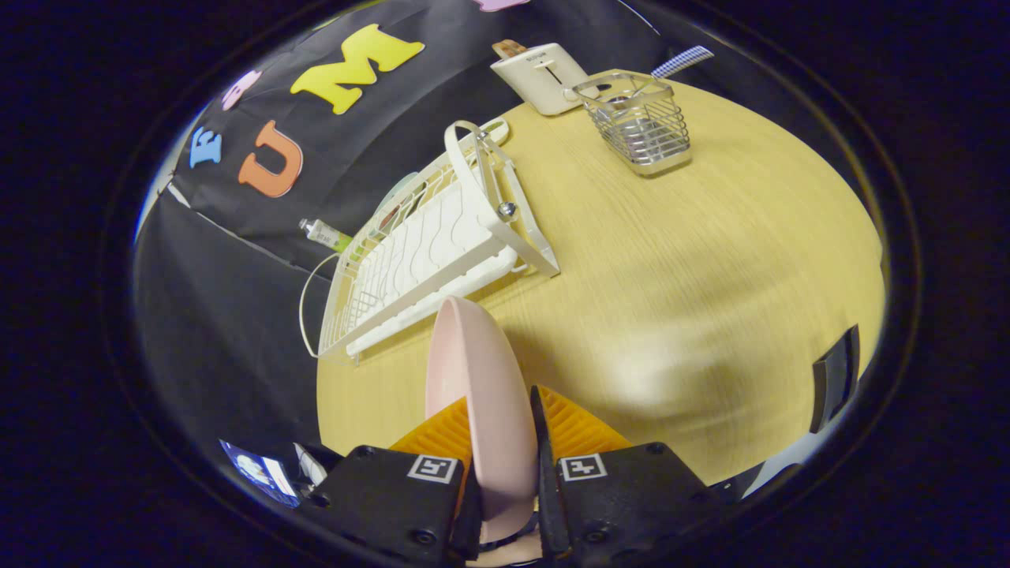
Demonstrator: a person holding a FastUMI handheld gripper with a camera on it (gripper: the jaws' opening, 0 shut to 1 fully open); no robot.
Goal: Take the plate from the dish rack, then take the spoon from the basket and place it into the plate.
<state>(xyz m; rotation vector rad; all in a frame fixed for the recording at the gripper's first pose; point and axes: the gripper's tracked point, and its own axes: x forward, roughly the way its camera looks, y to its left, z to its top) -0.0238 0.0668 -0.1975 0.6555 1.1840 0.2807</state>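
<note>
A pale pink plate [480, 379] stands on edge between my fingers, and my gripper [500, 430] is shut on its rim, holding it above the wooden table [694, 284]. The white dish rack [430, 244] lies just beyond the plate's far tip, tilted in the view, with its slots bare. Farther off, past the rack, stands a wire basket [641, 120] with a spoon [623, 99] faintly visible inside it.
A cream toaster [540, 75] sits behind the basket by the booth wall. A small tube [325, 234] lies behind the rack. A dark object [835, 377] stands at the table's near right edge. A checked cloth [682, 59] shows beyond the basket.
</note>
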